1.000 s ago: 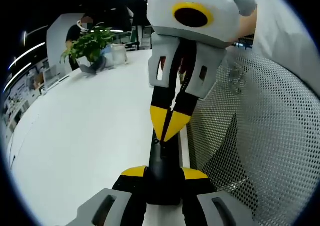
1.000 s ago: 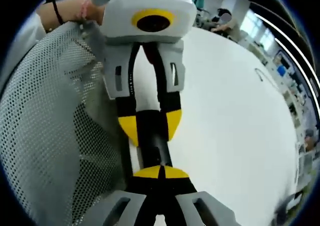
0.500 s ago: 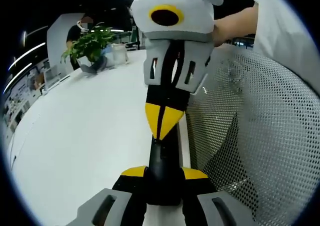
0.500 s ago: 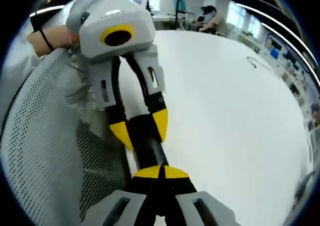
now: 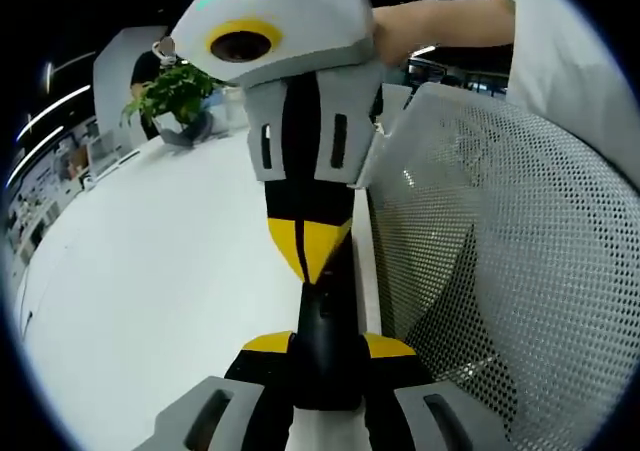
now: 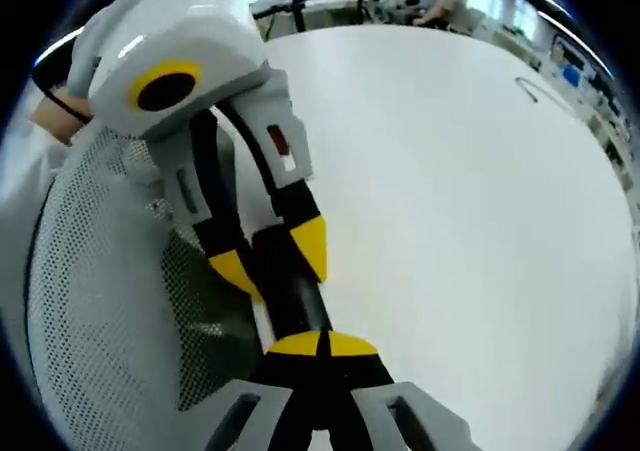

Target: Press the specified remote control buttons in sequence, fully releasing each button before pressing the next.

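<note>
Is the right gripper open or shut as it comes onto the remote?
Shut: the right gripper's yellow-tipped jaws meet on the slim black remote control, which the left gripper clamps from the other end.

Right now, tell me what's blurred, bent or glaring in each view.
Left gripper view: the table edge bows from fisheye, and the mesh chair back looks sharp. Right gripper view: the table is bright and washed out, and the left gripper is slightly soft.

- We see the right tongs [image 6: 322,345] closed, yellow tips together on the black remote control [image 6: 290,296].
- The left tongs [image 6: 268,254] clamp the remote's far end.
- A white mesh chair back [image 6: 95,301] sits left of the white desk [image 6: 470,201].
</note>
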A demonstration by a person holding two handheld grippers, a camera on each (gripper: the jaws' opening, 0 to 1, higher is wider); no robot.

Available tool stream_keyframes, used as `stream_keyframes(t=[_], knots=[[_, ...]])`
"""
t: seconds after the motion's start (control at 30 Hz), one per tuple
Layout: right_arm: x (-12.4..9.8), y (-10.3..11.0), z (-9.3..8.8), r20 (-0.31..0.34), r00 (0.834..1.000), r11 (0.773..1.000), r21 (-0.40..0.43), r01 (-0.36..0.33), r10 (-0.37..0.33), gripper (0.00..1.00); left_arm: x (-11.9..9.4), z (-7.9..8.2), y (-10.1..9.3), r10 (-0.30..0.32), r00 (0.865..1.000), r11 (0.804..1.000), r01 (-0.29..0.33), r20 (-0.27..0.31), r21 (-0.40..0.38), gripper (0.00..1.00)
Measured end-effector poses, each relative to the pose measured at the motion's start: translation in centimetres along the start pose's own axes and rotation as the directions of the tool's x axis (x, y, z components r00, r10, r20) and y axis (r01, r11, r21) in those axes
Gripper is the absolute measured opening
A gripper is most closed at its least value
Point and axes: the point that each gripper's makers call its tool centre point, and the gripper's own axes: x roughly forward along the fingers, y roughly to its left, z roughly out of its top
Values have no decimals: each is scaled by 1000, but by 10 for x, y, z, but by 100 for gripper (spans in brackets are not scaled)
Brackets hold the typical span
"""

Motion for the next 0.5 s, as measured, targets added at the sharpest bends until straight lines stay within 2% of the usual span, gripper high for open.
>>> stream_keyframes(t=[0.1, 0.3, 0.4, 0.5], knots=[[1, -1, 1, -37, 999, 1000, 25, -18, 19, 0, 0, 0, 0, -1, 1000, 1000, 1, 0, 1, 24], [2, -2, 0, -57, 998, 999, 40, -13, 15, 0, 0, 0, 0, 0, 1000, 1000, 0, 1, 0, 24], [2, -1, -1, -35, 999, 999, 30, 14, -13, 0, 0, 0, 0, 1, 1000, 1000, -1, 2, -1, 24], [0, -2, 1, 35, 997, 998, 0, 70, -70, 0, 0, 0, 0, 1, 1000, 1000, -1, 4, -4, 24]])
